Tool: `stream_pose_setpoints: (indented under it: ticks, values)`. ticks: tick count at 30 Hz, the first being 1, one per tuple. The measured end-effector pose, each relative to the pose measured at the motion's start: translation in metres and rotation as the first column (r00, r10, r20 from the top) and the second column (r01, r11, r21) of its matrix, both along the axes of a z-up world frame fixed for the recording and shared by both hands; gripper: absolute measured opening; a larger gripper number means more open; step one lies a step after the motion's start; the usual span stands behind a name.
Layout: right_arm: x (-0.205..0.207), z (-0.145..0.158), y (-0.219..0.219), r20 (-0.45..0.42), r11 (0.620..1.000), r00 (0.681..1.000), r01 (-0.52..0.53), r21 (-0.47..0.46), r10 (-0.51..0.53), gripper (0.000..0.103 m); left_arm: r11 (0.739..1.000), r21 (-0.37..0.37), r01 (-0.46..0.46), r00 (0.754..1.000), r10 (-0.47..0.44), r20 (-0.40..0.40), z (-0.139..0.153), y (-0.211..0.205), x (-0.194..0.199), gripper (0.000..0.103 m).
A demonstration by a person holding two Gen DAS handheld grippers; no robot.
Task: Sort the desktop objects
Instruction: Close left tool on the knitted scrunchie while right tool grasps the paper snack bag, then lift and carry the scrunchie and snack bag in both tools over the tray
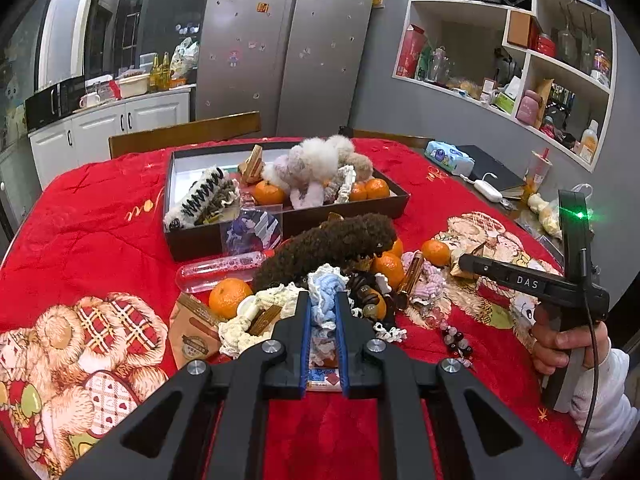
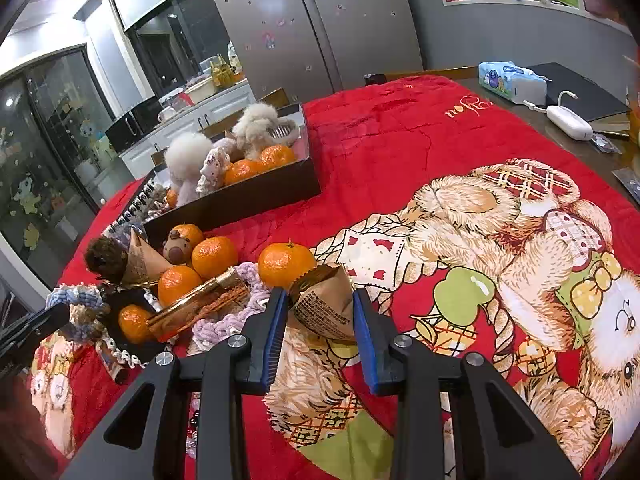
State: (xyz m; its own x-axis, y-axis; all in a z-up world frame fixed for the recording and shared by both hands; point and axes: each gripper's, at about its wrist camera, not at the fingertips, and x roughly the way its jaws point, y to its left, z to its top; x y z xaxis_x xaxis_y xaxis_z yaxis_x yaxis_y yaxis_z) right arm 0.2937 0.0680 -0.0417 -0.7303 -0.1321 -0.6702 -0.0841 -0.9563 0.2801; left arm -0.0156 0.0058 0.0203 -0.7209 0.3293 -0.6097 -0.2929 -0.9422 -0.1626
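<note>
The left gripper [image 1: 323,304] is clenched on a pale blue crocheted scrunchie [image 1: 326,294], its blue pads pinching the yarn at the near edge of a crowded heap in the middle of the red quilted cloth [image 1: 100,208]. That heap packs tangerines [image 1: 230,296], a dark brown fluffy scrunchie [image 1: 328,240], cream lace, a gold tube [image 2: 200,306] and beads tightly together, touching on nearly every side. Just beyond it stands the dark cardboard box [image 1: 288,224], already holding pale fluffy scrunchies [image 1: 320,156] and more tangerines; its front wall rises right behind the heap, with a clear plastic tube [image 1: 220,270] lying at its foot. The right gripper [image 2: 320,304] grasps a brown paper snack packet [image 2: 324,308] between its pads, at the right-hand fringe of the heap, with one tangerine [image 2: 286,264] just behind the packet. To the right of that packet the cloth with its bear print lies bare and wide, reaching to the table's far edge, where a tissue pack [image 2: 508,78] and a white charger [image 2: 568,122] sit. To the left of the heap, bare cloth runs to the table's near-left edge.
</note>
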Motion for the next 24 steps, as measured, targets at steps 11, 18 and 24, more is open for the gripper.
stream_pose_setpoints:
  ticks: [11, 18, 24]
  values:
    - [0.006, 0.020, -0.020, -0.065, 0.998, 0.996, -0.057, 0.010, 0.057, 0.031, 0.999, 0.014, -0.043, 0.997, 0.044, -0.067, 0.029, -0.009, 0.011, 0.012]
    - [0.003, 0.036, -0.050, -0.082, 0.988, 0.984, -0.156, 0.008, 0.157, 0.031, 0.995, 0.025, -0.097, 0.990, 0.099, -0.097, 0.042, -0.023, 0.025, 0.011]
    - [-0.002, 0.055, -0.078, -0.098, 0.971, 0.966, -0.237, 0.030, 0.239, 0.031, 0.992, 0.033, -0.122, 0.987, 0.125, -0.105, 0.047, -0.035, 0.035, 0.012]
